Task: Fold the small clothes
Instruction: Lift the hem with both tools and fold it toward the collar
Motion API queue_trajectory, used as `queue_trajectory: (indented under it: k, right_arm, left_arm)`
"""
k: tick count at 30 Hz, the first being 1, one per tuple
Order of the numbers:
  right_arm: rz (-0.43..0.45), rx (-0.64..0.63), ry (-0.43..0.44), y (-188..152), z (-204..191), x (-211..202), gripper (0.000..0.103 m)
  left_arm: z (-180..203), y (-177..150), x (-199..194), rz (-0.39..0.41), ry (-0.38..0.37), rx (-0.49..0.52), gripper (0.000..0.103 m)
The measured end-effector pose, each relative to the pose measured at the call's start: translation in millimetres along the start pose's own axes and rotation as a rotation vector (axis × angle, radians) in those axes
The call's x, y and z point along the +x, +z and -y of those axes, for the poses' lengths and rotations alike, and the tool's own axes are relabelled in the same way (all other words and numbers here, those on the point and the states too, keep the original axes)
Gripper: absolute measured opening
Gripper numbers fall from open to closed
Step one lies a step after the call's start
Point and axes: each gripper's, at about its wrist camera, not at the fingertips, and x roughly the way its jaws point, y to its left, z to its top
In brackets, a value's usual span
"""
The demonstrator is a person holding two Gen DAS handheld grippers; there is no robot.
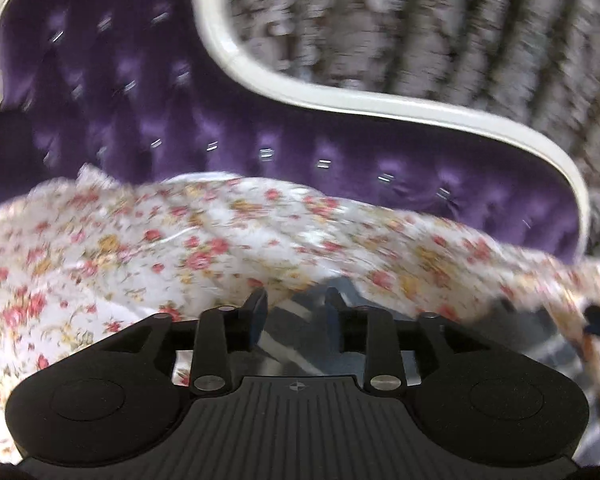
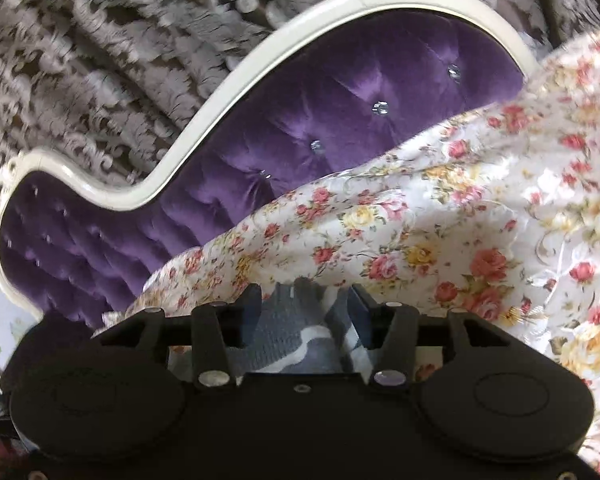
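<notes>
A grey knit garment with white stripes (image 1: 296, 344) lies on the floral bedsheet (image 1: 180, 248) right under my left gripper (image 1: 296, 300). Its two fingers stand apart, with the cloth showing loose in the gap between them. The picture is blurred. In the right wrist view the same grey striped garment (image 2: 292, 328) sits bunched between the fingers of my right gripper (image 2: 306, 298). Those jaws stand wide and their pads do not press on the cloth. More of the striped fabric (image 1: 560, 352) shows at the right edge of the left wrist view.
A purple tufted headboard (image 1: 140, 100) with a white curved frame (image 1: 340, 100) rises behind the bed, also seen as the headboard (image 2: 320, 120). Patterned grey curtains (image 2: 100, 40) hang behind it. The floral sheet (image 2: 460, 220) spreads wrinkled to the right.
</notes>
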Motion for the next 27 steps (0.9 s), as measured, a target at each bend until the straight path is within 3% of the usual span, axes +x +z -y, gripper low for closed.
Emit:
queue_trajectory:
  k: [6, 9, 15, 27]
  right_arm:
    - [-0.062, -0.193, -0.016, -14.7, -26.4, 4.3, 0.057]
    - [-0.098, -0.291, -0.029, -25.4, -38.5, 8.9, 0.057]
    - [-0.138, -0.42, -0.075, -39.9, -50.1, 16.4, 0.057]
    - [-0.141, -0.509, -0.186, -46.3, -44.8, 27.9, 0.056]
  left_arm:
    - [52.5, -22.0, -11.5, -0.036, -0.078, 0.218, 0.037]
    - [65.5, -28.5, 0.7, -0.071, -0.074, 0.253, 0.037]
    - [56.1, -31.6, 50.4, -0.195, 0.006, 0.19, 0.037]
    - [37.3, -16.9, 73.8, -0.221, 0.048, 0.148, 0.042]
